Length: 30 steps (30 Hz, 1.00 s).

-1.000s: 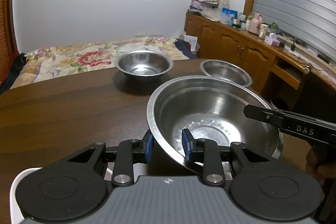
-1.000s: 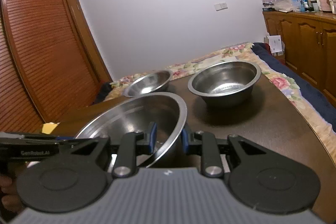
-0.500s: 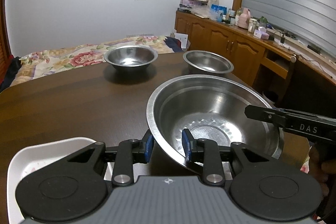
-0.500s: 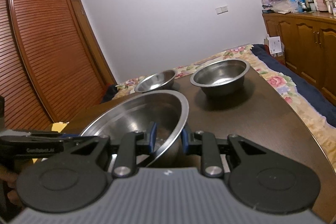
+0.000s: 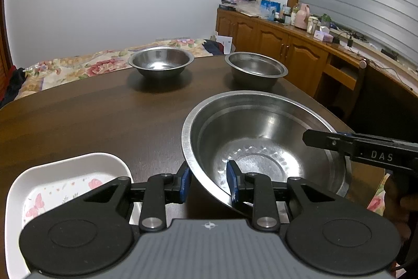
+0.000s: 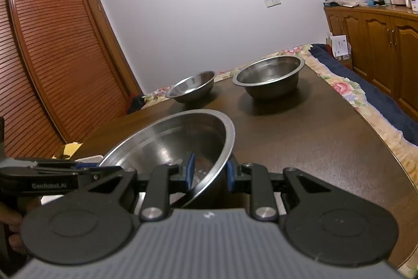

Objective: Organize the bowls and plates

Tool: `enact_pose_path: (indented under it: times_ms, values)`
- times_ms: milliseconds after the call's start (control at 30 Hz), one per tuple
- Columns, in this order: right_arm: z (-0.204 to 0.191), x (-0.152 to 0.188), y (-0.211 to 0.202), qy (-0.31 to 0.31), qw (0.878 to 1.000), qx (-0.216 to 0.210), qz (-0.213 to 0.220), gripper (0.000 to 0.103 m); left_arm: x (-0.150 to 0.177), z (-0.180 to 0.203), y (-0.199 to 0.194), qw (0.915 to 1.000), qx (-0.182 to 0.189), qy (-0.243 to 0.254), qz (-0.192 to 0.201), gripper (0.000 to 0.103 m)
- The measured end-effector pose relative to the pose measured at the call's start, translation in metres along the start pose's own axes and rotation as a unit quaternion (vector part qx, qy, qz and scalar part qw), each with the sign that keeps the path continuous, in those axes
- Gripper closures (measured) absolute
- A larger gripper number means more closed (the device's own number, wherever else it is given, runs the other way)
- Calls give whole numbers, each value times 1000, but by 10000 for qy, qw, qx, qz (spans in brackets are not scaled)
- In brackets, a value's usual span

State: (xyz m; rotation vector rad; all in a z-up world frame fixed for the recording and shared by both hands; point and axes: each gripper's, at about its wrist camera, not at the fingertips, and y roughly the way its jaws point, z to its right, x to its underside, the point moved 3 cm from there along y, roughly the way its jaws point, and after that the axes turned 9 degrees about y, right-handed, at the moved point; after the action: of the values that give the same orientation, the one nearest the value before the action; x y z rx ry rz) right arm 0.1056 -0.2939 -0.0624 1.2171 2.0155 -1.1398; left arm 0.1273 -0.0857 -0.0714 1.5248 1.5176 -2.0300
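A large steel bowl (image 5: 263,145) is held tilted above the dark wooden table (image 5: 104,122). My left gripper (image 5: 209,183) is shut on its near rim. My right gripper (image 6: 207,173) is shut on the opposite rim of the same bowl (image 6: 172,140); its black body shows at the right of the left wrist view (image 5: 365,148). Two smaller steel bowls stand upright at the far side, one to the left (image 5: 160,64) and one to the right (image 5: 257,69); both also show in the right wrist view (image 6: 192,86) (image 6: 270,77). A white plate with a pink butterfly print (image 5: 65,179) lies near the front left.
The table's curved edge (image 6: 392,153) runs along the right, with a floral bedspread (image 5: 65,67) beyond the far side. Wooden cabinets with clutter (image 5: 300,43) stand at the right. A louvred wooden wardrobe (image 6: 52,56) stands at the left.
Both grippers have drawn back toward the table's front with the large bowl held between them. The two small bowls look farther off, and the white plate has come into the left wrist view.
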Motion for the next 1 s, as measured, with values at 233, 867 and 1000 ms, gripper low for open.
enact_pose_path:
  times_ms: [233, 867, 1000]
  values:
    - [1, 0, 3, -22, 10000, 8, 17, 76, 0, 0, 1, 10000, 22, -36, 32, 72]
    - [10, -6, -2, -2, 10000, 68, 35, 68, -1, -15, -8, 9993, -146, -261, 232, 46]
    - [9, -13, -3, -106, 9999, 98, 59, 58, -4, -22, -9, 9989, -214, -312, 271, 44]
